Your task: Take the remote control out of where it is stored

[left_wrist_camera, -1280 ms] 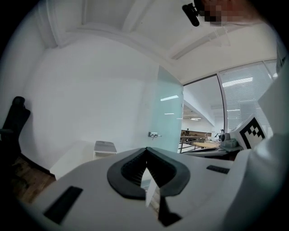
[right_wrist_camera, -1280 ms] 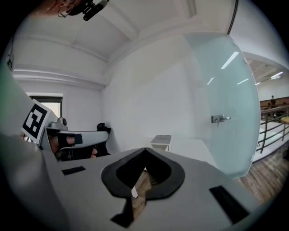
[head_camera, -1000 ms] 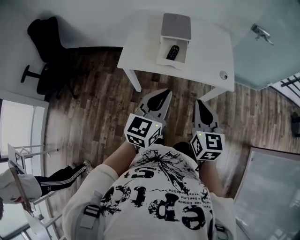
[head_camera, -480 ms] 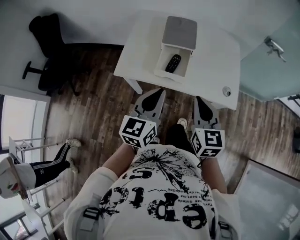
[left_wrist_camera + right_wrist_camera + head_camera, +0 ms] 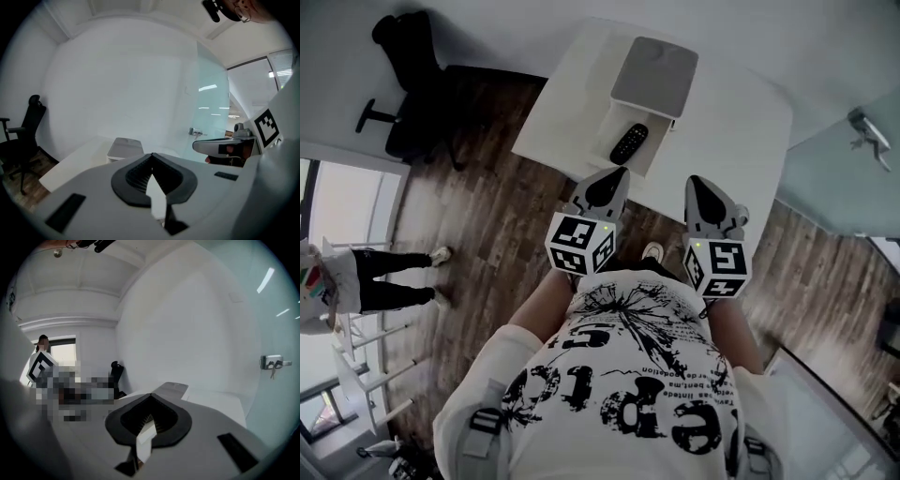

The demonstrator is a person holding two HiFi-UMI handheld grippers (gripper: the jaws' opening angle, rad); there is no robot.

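Person standing at a white surface, one gripper in each hand, seen from above. The left gripper and the right gripper are held side by side at waist height, both pointing toward the surface, their tips at its near edge. Left fingers: closed tip to tip, nothing between them. Right fingers: likewise closed at the tips and empty. A small white cabinet sits on the surface with its drawer pulled out toward the person. The black remote lies slantwise inside this open drawer, just ahead of the left fingers and ahead and to the left of the right fingers, touched by neither. A black chair stands on the wood floor, far out to the left of the left fingers, well apart from the surface.
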